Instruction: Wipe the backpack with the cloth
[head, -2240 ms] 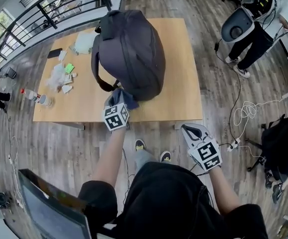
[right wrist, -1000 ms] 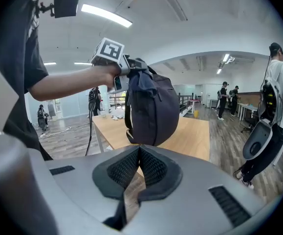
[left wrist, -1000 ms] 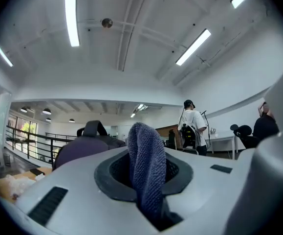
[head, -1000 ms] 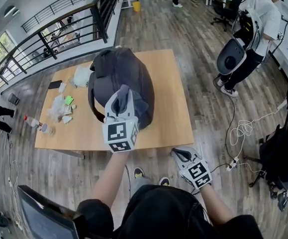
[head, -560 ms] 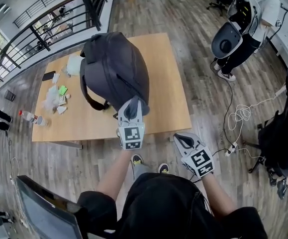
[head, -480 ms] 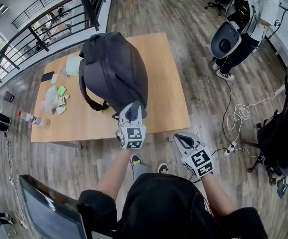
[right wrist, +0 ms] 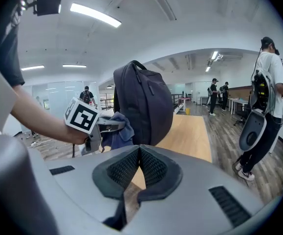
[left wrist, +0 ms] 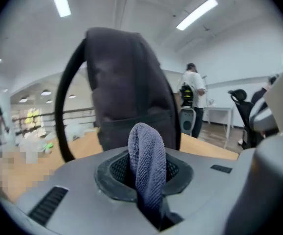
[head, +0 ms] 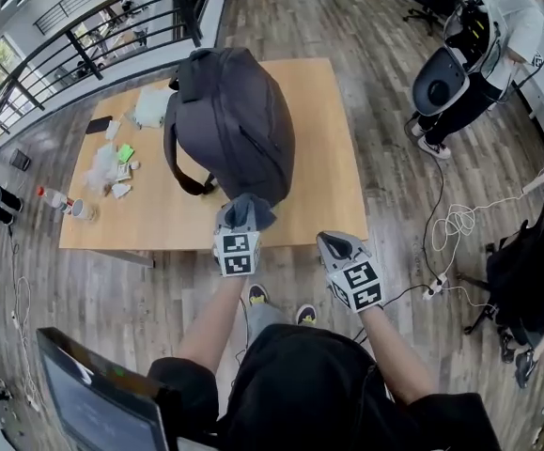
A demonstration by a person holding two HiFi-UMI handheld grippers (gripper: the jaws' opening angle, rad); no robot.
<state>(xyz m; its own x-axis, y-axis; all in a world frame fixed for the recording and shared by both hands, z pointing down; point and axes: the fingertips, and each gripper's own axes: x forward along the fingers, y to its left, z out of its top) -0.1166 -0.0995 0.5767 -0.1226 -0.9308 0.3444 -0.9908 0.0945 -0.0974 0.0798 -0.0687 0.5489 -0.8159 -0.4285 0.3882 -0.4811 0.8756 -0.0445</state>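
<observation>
Head view: cloth (head: pixel 246 210) hides tips of L tongs (left wrist: pixel 147 180), clamped on it; R tongs (right wrist: pixel 138 155) together.

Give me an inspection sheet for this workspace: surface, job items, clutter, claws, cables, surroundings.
Surface: wooden table, right side bare.
Job's things: dark backpack standing on the table; blue-grey cloth by its near end.
Clutter: paper scraps and phone on the table's left part; bottle at its left edge.
Grippers: left claw shut on the cloth; right claw shut, empty, short of the table.
Cables: white cable on the floor, right.
Surroundings: railing beyond the table; person far right; laptop near left.
</observation>
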